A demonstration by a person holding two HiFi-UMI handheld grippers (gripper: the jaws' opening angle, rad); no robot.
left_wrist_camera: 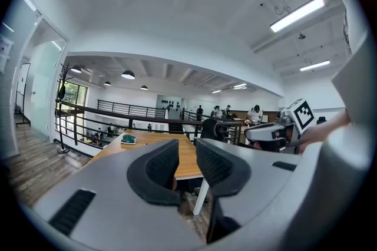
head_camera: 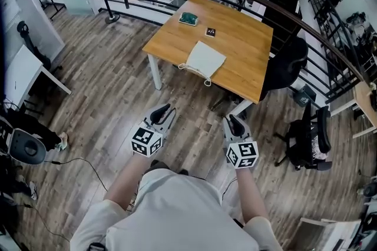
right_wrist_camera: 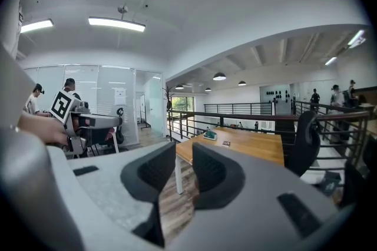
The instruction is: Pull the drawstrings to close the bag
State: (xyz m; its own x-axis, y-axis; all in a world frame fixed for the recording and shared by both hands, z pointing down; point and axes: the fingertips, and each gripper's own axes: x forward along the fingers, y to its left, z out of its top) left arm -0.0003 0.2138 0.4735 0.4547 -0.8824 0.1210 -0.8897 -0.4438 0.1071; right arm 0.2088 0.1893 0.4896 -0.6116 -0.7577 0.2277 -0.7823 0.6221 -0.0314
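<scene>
A pale fabric drawstring bag (head_camera: 205, 59) lies flat on the wooden worktop (head_camera: 244, 38), well apart from the left tongs (head_camera: 165, 108) and right tongs (head_camera: 232, 119). Both stand apart and empty. This looks like the approach; next, each must reach a white cord (head_camera: 207, 82) at the bag's near edge.

text: none readable | labels: none | square markers: patterns only, no lettering

The right gripper (right_wrist_camera: 184, 160) fills the lower frame, its jaws apart with nothing held between them. A wooden table (right_wrist_camera: 259, 148) stands centre right. The left gripper (right_wrist_camera: 109, 121) shows at middle left.
</scene>
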